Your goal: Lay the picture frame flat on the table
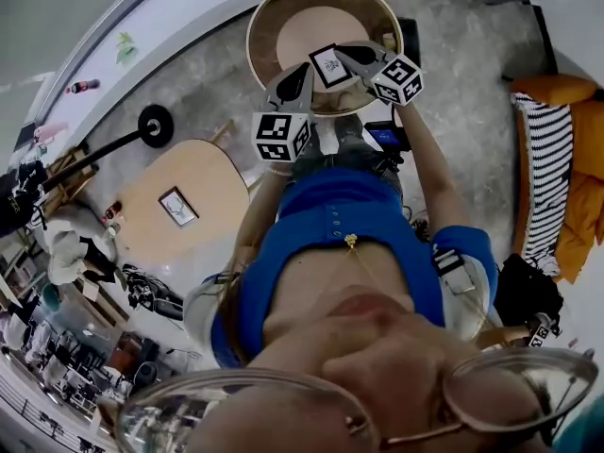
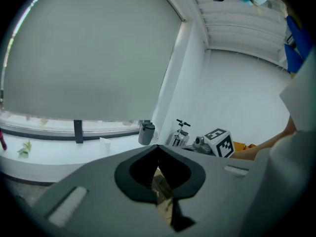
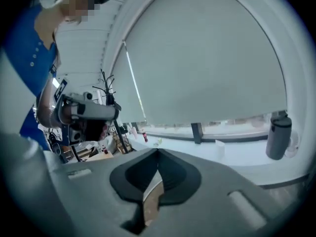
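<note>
Lying flat on oval table (image 1: 212, 173), picture frame (image 1: 177, 207), left gripper (image 2: 158, 149) and right gripper (image 3: 158, 154) clenched empty, raised above round table (image 1: 316, 28).

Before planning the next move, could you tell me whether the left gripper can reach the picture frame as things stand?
Probably not yet: the left gripper is held up, shut, well away from the picture frame on the oval table; nothing visibly blocks it.

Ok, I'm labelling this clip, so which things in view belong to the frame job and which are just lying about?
Job: picture frame, flat on the oval wooden table; left hand-held gripper and right hand-held gripper, both shut, empty.
Lying about: round table, striped blanket, orange cushions, grey flask.
</note>
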Demonstrator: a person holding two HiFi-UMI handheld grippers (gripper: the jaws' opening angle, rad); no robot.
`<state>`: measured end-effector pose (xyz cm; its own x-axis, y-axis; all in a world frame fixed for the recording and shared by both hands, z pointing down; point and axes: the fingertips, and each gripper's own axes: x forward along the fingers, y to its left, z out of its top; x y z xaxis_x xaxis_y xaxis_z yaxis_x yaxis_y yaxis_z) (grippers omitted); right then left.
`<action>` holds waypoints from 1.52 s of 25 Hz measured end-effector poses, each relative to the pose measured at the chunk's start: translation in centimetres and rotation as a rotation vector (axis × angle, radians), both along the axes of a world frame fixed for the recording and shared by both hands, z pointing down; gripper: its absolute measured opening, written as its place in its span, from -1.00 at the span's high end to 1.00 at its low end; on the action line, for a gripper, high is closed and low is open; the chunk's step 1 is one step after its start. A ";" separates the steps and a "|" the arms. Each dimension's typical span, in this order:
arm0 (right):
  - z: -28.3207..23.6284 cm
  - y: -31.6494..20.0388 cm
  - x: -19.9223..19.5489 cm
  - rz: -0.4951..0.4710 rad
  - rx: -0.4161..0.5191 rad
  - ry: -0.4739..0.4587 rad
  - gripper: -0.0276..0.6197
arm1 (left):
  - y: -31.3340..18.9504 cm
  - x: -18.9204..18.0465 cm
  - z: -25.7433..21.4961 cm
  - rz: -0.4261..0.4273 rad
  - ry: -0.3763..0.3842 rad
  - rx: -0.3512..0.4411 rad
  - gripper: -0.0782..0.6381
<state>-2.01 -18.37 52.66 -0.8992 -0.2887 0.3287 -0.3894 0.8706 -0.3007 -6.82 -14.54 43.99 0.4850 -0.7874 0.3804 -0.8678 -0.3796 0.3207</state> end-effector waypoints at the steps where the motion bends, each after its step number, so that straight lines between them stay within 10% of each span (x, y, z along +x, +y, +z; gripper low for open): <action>1: -1.7 -0.2 0.1 0.005 0.030 -0.019 0.91 | -0.1 0.0 -0.7 -0.003 -0.003 0.014 0.78; 17: -21.2 2.2 1.9 0.094 0.312 -0.324 0.91 | 0.4 4.2 -11.6 0.049 0.012 0.269 0.78; 38: -21.8 3.7 2.1 0.078 0.325 -0.181 0.91 | 1.2 5.0 -15.1 0.061 0.012 0.343 0.78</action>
<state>0.13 -14.70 30.85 -0.9055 -0.4219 0.0461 -0.4244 0.9016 -0.0838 -1.82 -13.37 28.92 0.5381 -0.8377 0.0931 -0.8371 -0.5182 0.1754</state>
